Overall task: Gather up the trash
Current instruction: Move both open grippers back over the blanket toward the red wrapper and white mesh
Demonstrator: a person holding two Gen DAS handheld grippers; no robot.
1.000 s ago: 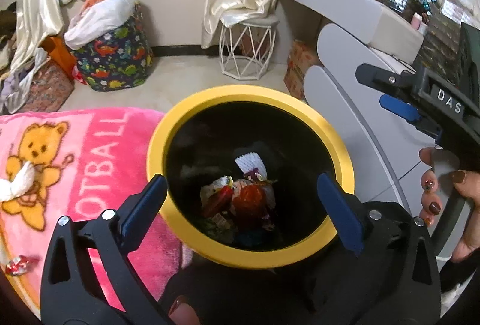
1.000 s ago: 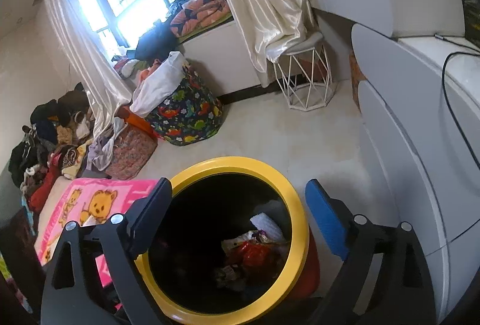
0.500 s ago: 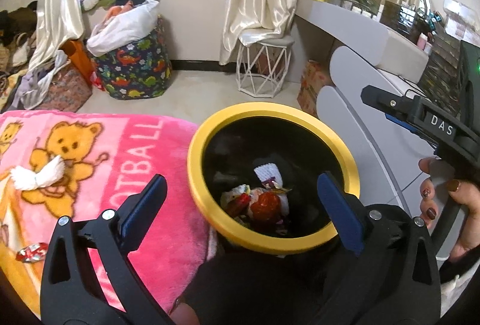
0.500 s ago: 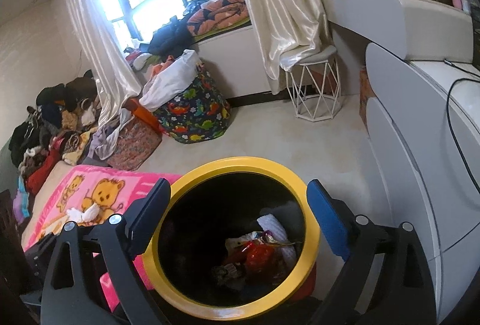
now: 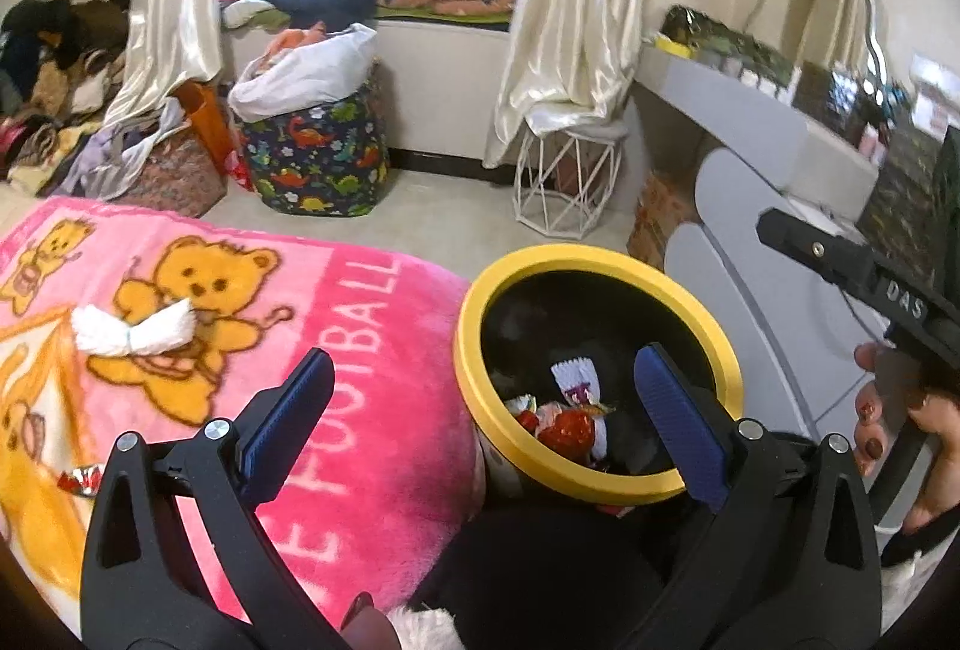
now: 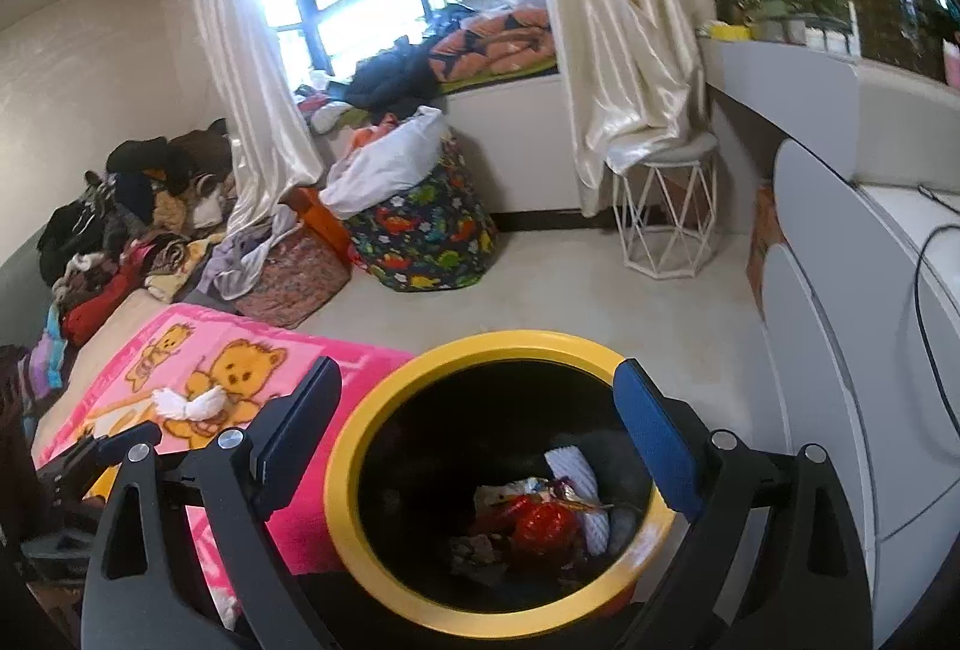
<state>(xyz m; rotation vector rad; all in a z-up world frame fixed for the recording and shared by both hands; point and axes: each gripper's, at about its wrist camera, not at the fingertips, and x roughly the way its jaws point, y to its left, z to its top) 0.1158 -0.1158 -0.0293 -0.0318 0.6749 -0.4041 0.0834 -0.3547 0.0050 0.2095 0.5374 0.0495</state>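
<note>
A yellow-rimmed black bin stands on the floor beside the bed, holding red and white wrappers. My left gripper is open and empty, over the bed's edge and the bin's left rim. Open and empty too, my right gripper hangs above the bin. On the pink bear blanket lie a crumpled white tissue and a small red-and-silver candy wrapper. The right gripper's body shows at the right of the left wrist view, held by a hand.
A grey rounded cabinet stands right of the bin. A white wire stool, a dinosaur-print bag and piles of clothes sit by the window. Bare floor lies beyond the bin.
Both grippers have pulled up and back to the left. The bin has slid right in the left wrist view, and more of the blanket with the tissue now shows.
</note>
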